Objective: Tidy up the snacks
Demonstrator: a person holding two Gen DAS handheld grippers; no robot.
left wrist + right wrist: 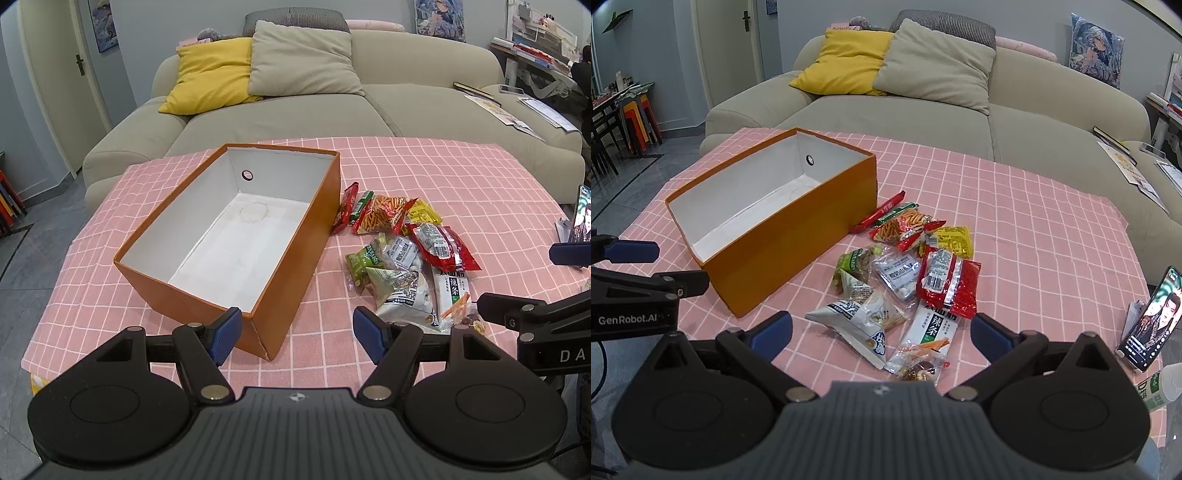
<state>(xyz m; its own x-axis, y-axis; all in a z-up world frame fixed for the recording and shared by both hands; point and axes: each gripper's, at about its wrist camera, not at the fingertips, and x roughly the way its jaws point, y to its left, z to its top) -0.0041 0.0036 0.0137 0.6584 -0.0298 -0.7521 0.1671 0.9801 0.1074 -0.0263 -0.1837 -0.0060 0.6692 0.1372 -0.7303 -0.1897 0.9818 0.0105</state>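
An open orange box (295, 236) (783, 236) with a white, empty inside stands on the pink checked tablecloth (424, 170). To its right lies a pile of snack packets (406, 251) (908, 273): a red packet (947, 282), a white packet (857, 317), a green one (849, 260), a yellow one (951, 240). My left gripper (297, 334) is open and empty, just in front of the box's near corner. My right gripper (881, 332) is open and empty, low over the near end of the pile.
A beige sofa (406, 107) with a yellow cushion (210, 74) and a beige cushion stands behind the table. A phone (1152, 317) leans upright at the table's right edge, next to a white bottle (1160, 384). Stools stand at the far left (639, 118).
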